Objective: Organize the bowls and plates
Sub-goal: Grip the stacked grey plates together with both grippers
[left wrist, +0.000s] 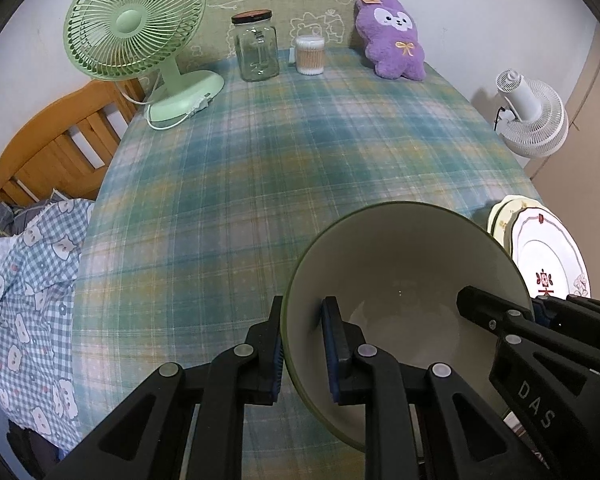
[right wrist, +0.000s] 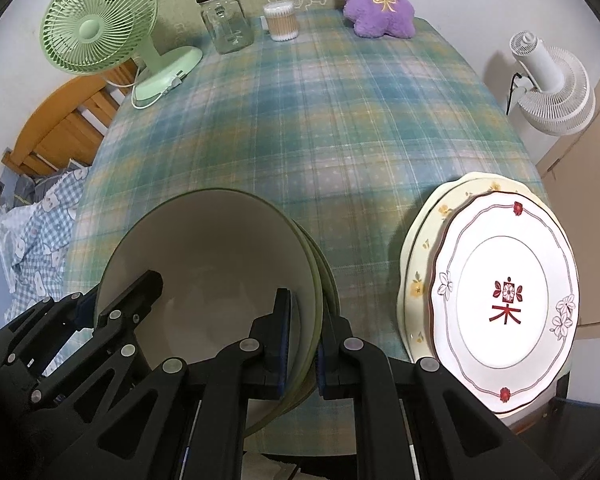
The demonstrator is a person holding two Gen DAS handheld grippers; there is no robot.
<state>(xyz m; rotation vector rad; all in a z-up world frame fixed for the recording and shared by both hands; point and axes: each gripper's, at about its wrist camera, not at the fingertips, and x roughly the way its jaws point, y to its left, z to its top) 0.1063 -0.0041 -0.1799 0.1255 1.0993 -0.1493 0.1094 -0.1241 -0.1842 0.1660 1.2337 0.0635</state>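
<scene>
A green-rimmed bowl [left wrist: 404,292] with a pale inside sits at the near edge of the plaid table; it also shows in the right wrist view [right wrist: 212,248], nested in a second bowl [right wrist: 327,280]. My left gripper [left wrist: 304,344] is shut on the bowl's left rim. My right gripper [right wrist: 302,344] is shut on its right rim, one finger inside and one outside. To the right lies a stack of plates [right wrist: 504,292]: a white plate with a red motif on top of cream flowered ones [right wrist: 420,248]; the stack also shows in the left wrist view [left wrist: 548,256].
Along the far edge of the table [left wrist: 284,152] stand a green fan [left wrist: 140,40], a glass jar [left wrist: 256,46], a tub of cotton swabs [left wrist: 310,55] and a purple plush toy [left wrist: 394,36]. A white fan [left wrist: 532,116] stands off the right edge. A wooden bed frame [left wrist: 56,144] is at left.
</scene>
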